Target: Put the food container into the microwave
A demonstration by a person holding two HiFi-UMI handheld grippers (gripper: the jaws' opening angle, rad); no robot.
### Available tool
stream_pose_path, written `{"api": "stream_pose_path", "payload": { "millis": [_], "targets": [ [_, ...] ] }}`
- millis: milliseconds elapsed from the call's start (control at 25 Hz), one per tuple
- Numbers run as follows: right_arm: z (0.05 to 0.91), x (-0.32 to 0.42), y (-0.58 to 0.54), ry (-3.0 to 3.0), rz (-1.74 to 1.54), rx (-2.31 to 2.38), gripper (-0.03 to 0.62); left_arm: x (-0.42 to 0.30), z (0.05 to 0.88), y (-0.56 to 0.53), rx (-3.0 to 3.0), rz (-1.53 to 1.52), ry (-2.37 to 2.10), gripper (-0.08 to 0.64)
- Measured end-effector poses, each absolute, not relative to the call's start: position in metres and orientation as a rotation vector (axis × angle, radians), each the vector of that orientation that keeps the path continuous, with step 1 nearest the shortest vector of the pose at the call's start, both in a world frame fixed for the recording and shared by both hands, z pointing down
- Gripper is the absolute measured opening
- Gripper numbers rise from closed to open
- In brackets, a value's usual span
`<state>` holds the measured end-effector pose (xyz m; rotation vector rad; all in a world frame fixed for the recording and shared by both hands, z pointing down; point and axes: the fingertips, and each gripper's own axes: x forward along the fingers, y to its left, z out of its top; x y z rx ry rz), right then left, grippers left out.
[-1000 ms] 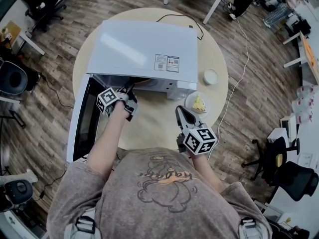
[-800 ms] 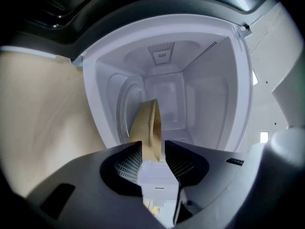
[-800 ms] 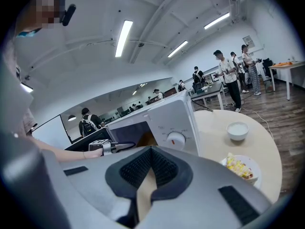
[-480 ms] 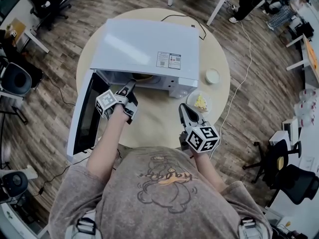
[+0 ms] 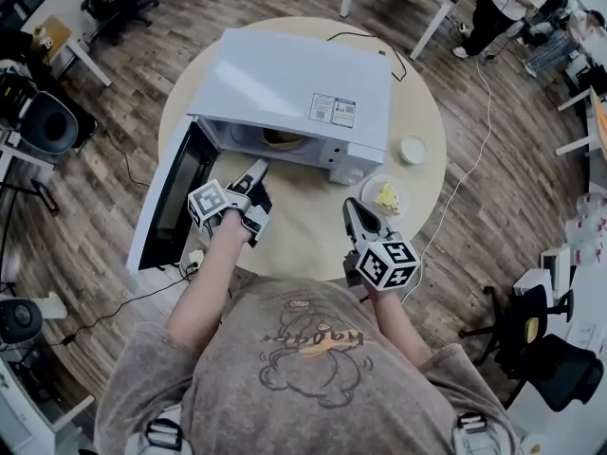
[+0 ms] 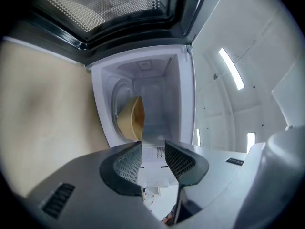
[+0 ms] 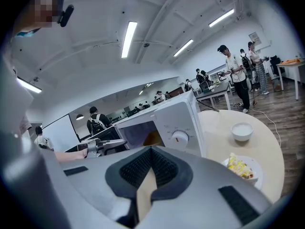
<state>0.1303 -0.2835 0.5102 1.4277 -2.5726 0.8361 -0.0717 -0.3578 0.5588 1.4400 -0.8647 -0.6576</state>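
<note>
You had 2 grippers out over 1 round table [image 5: 303, 235], and on it stood 1 white microwave [image 5: 294, 88] with its 1 door [image 5: 171, 197] swung wide open to the left of the head view. The 1 tan food container [image 5: 283, 138] already sat inside the cavity, on the floor of the oven, well back from the opening. Your left gripper [image 5: 260, 169] hung just outside that opening and pointed at it, touching nothing. Its 2 jaws stood apart with nothing between them, and in the left gripper view you looked through the gap straight into the cavity. Your right gripper [image 5: 352, 207] was low over the table in front of the microwave's control panel. Its 2 jaws were closed tip to tip and empty, and they touched none of the things on the table. Each gripper carried 1 marker cube, 2 in all. To the right of the microwave lay 2 more things: 1 dish of yellow food [image 5: 383, 197] just beside the oven's front corner, and 1 small white bowl [image 5: 413, 150] a little farther back, apart from the dish. The right gripper view showed 1 round dial [image 7: 179, 138] on the panel. 1 black cable [image 5: 365, 38] looped off the back of the microwave and over the table edge.
</note>
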Motion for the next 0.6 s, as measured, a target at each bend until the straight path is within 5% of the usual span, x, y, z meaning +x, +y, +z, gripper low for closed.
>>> {"api": "stream_pose_path", "payload": {
  "millis": [600],
  "targets": [
    [0.514, 0.108, -0.276, -2.642, 0.861, 1.214, 0.000, -0.083, 0.552, -0.295, 1.406, -0.759, -0.915, 0.153]
  ]
}}
